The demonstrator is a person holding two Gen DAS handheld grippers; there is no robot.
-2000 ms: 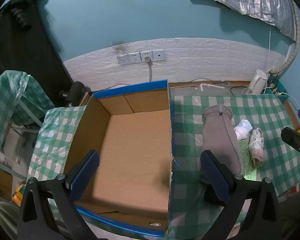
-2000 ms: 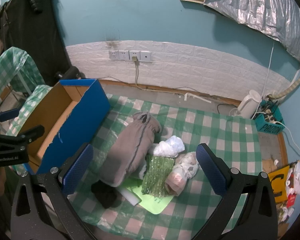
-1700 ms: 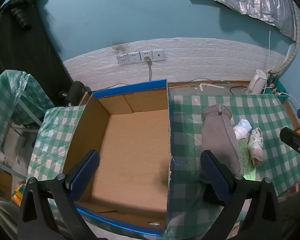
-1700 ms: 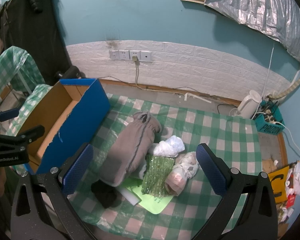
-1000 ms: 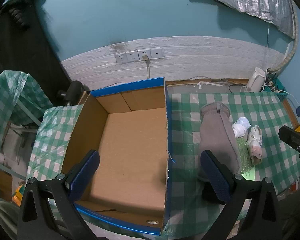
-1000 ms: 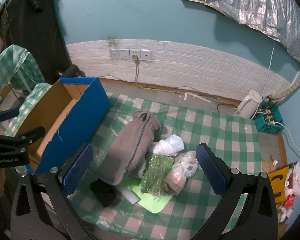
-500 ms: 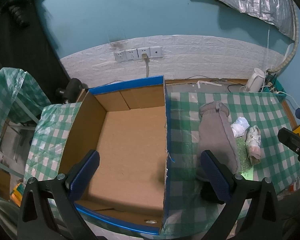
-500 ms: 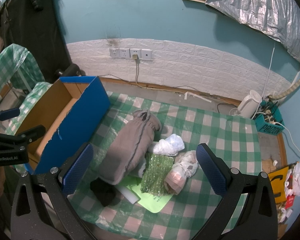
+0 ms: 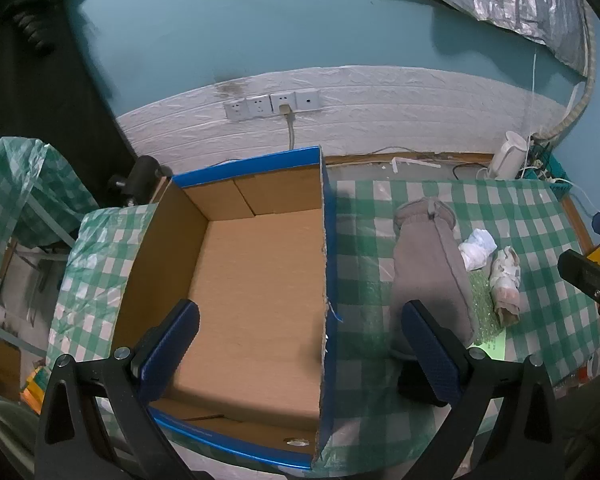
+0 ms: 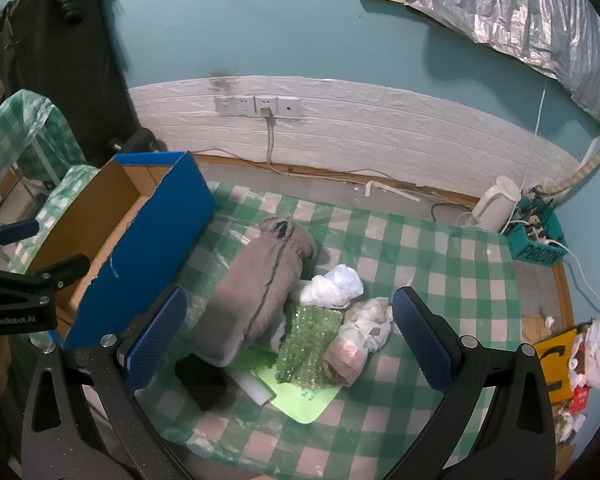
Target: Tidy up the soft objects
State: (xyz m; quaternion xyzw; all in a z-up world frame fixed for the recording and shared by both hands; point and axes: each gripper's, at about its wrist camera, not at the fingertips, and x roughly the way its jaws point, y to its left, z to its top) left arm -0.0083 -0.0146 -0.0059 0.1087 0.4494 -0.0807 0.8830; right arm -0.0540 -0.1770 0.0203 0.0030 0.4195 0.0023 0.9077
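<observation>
An empty cardboard box with blue outer walls stands on the left of the green checked table. Right of it lies a grey cloth bundle. Beside the bundle are a white crumpled bag, a green bubble-wrap piece, a wrapped pinkish roll, a black cloth and a light green sheet. My left gripper hangs open above the box's near right wall. My right gripper hangs open above the pile. Neither holds anything.
A white kettle and a teal basket of cables sit on the floor at the back right. Wall sockets with a plugged cord face me. A checked-cloth chair stands left of the box. Yellow and white bags lie at the far right.
Both views have shifted only slightly; the box and the pile sit a touch lower-left in the left wrist view. Both grippers stay open and nothing was picked up.
</observation>
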